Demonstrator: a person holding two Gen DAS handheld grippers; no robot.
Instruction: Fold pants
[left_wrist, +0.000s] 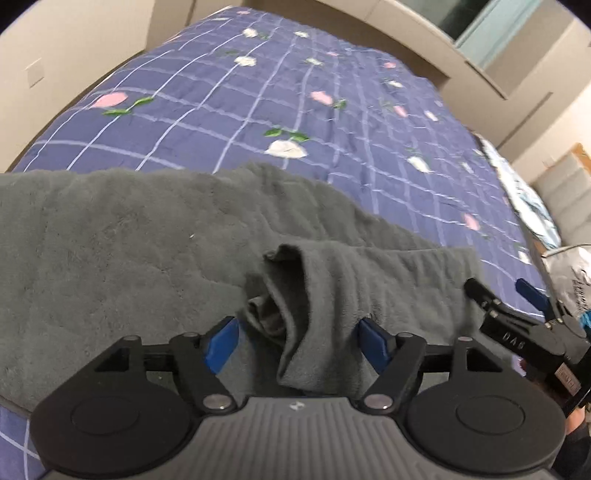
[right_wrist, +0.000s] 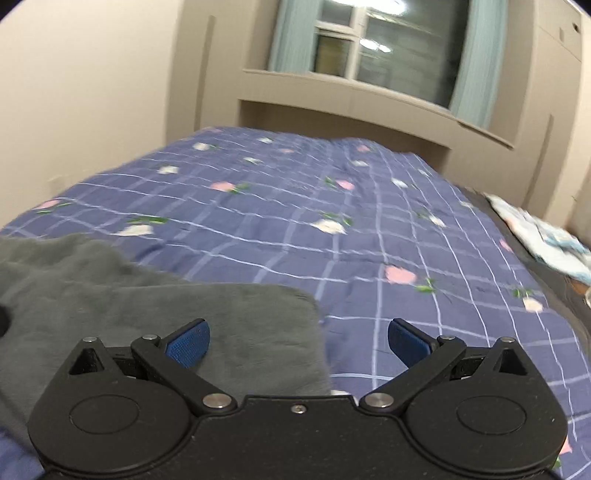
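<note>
The right tool (left_wrist: 517, 295) bears white lettering reading roughly "DAS", seen only in the left wrist view at 4 o'clock. The grey pants (left_wrist: 129, 240) lie on the bed (left_wrist: 258, 92); a bunched fold rises between the left tool (left_wrist: 299, 339) and its wide-spread blue pads, untouched. The right wrist view adds a window (right_wrist: 388, 48) and its own tool gaping, empty, over the pants' edge. Bedding at 3 o'clock is blurred.
</note>
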